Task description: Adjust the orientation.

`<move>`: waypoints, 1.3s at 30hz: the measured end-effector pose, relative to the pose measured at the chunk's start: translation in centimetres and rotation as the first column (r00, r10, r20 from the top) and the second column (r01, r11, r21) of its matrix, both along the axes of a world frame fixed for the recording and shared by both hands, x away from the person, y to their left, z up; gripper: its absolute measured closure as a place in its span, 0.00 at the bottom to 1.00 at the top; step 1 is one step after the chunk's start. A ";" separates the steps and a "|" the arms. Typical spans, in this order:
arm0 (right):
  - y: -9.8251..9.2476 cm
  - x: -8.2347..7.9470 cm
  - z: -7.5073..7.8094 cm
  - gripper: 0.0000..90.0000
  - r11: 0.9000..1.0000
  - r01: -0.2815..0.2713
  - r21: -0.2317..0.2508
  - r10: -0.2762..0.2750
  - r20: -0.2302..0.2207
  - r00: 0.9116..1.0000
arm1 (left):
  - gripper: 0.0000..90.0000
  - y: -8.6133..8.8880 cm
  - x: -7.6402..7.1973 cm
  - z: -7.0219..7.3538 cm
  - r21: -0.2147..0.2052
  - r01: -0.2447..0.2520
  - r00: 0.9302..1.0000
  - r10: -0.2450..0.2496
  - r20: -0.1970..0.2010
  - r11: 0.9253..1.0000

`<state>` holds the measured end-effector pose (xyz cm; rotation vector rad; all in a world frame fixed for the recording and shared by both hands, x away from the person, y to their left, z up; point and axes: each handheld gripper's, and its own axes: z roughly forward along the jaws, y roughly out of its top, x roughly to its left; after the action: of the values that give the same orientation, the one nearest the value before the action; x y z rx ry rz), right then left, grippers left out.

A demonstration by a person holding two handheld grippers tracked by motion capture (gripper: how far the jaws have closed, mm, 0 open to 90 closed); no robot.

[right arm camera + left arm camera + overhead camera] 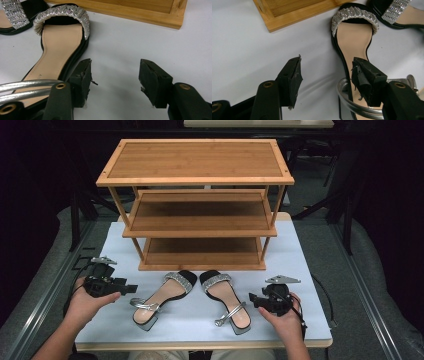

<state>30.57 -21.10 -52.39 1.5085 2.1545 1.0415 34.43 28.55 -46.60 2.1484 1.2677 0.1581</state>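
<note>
Lengthwise, two sandals (192, 300) toes toward shelf rack (195, 205), heels splayed outward, each hand-held gripper (131, 289) (251, 299) gaping, empty.

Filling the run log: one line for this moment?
left gripper open | right gripper open | two silver-strapped black sandals on white table | bamboo three-tier rack bare

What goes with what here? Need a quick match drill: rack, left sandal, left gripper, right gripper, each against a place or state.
1. wooden rack
2. left sandal
3. left gripper
4. right gripper

A. open, right of both sandals
B. empty shelves, far side of the table
C. open, left of both sandals
D. flat, between the left gripper and the other sandal

Pairs: 1-B, 2-D, 3-C, 4-A
</note>
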 end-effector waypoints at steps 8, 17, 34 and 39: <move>-0.1 -0.1 -0.1 0.47 1.000 0.015 0.001 -0.015 -0.006 1.000 | 0.44 -1.9 0.3 1.2 0.039 0.059 0.997 -0.057 -0.047 0.997; -0.4 0.0 -0.4 0.47 1.000 0.025 0.017 -0.025 -0.011 1.000 | 0.42 -4.3 1.0 1.4 0.117 0.127 0.987 -0.114 -0.110 0.985; -0.6 0.2 -0.7 0.46 0.999 0.029 0.026 -0.028 -0.023 0.999 | 0.38 -8.3 2.5 -0.4 0.210 0.183 0.961 -0.129 -0.245 0.960; -0.5 0.2 -0.8 0.46 0.999 0.026 0.022 -0.025 -0.023 0.999 | 0.37 -8.9 2.9 -1.0 0.227 0.194 0.951 -0.127 -0.282 0.954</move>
<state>30.73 -21.64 -53.14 1.5614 2.1400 1.0485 37.29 19.70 -47.57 2.5520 1.2641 -0.0424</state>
